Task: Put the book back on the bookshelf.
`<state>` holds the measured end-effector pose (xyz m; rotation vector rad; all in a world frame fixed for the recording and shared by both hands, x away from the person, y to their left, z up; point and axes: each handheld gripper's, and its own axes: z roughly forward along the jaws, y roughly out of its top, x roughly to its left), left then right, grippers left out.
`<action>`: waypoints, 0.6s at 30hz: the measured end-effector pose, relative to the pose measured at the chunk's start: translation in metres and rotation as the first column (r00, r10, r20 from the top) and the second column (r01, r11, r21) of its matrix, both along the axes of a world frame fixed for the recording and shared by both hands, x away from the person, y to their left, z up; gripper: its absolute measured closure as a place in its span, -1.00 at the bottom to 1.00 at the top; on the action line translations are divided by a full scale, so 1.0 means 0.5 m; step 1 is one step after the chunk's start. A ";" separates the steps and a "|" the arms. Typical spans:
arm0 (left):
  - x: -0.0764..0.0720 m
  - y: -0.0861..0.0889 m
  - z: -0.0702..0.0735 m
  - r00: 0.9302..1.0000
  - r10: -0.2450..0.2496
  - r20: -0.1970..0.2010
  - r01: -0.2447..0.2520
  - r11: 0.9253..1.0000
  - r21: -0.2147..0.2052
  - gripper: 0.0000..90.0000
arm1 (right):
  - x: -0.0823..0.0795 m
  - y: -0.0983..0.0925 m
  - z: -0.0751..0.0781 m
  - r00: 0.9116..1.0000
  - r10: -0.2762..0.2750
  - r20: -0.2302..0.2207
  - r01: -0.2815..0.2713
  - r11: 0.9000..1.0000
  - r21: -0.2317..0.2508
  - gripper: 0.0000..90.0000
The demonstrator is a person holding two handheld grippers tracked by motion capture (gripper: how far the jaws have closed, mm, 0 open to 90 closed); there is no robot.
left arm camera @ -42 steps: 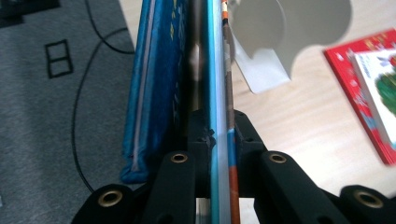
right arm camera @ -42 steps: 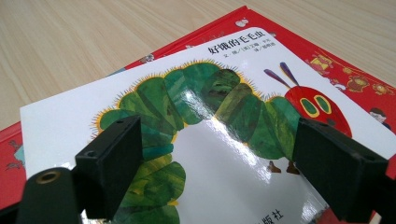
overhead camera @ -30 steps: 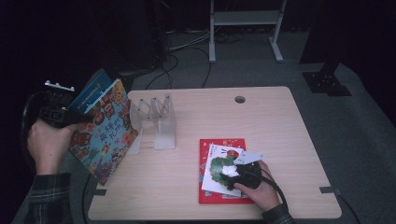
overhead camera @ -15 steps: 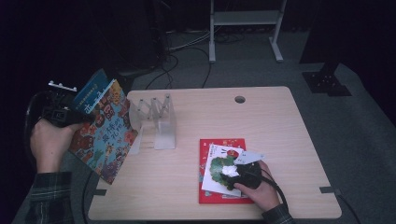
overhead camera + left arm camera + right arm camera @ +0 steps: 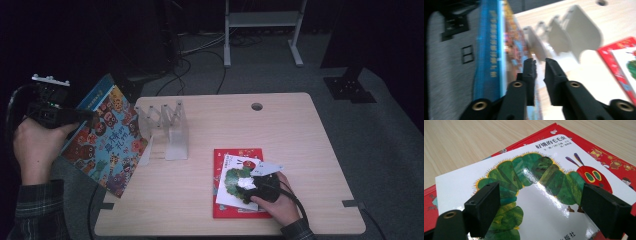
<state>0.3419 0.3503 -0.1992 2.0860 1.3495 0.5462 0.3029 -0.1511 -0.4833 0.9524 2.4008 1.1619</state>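
Observation:
A colourful picture book (image 5: 111, 145) with a blue spine (image 5: 487, 50) hangs tilted off the table's left edge. My left gripper (image 5: 91, 114) is shut on its upper edge, and the jaws (image 5: 541, 66) have just closed a little tighter on it. A white caterpillar book (image 5: 231, 176) lies on a red book (image 5: 239, 154) at the table's front right. My right gripper (image 5: 246, 184) rests over the caterpillar cover (image 5: 529, 167), open, jaws wide apart (image 5: 539, 195) with nothing gripped between them.
A clear plastic book rack (image 5: 172, 132) with several dividers stands on the wooden table (image 5: 290, 130), just right of the held book; it also shows ahead of the left jaws (image 5: 579, 32). Cables and a metal stand (image 5: 262, 20) lie on the floor behind.
The left hand has lifted the gripper and the picture book a little higher. The right hand and the two books under it have stayed put.

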 end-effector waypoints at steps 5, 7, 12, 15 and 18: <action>-0.005 -0.047 -0.025 0.995 -0.099 -0.014 0.098 0.995 -0.011 0.99 | 0.001 -0.002 0.000 1.000 0.001 -0.006 -0.001 1.000 0.000 -0.66; -0.006 -0.067 -0.037 0.992 -0.128 -0.017 0.128 0.992 -0.017 0.99 | 0.001 -0.003 0.000 1.000 0.002 -0.009 -0.002 1.000 -0.002 -0.66; -0.004 -0.119 -0.070 0.976 -0.215 -0.033 0.214 0.976 -0.034 0.99 | -0.001 -0.005 0.002 1.000 0.004 -0.004 -0.004 1.000 -0.001 -0.58; -0.001 -0.141 -0.091 0.969 -0.242 -0.045 0.240 0.970 -0.039 0.96 | -0.003 -0.006 0.003 1.000 0.006 -0.005 -0.006 1.000 -0.005 -0.57; 0.005 -0.167 -0.128 0.961 -0.272 -0.047 0.269 0.962 -0.053 0.73 | -0.005 -0.008 0.005 1.000 0.009 -0.003 -0.009 1.000 -0.011 -0.57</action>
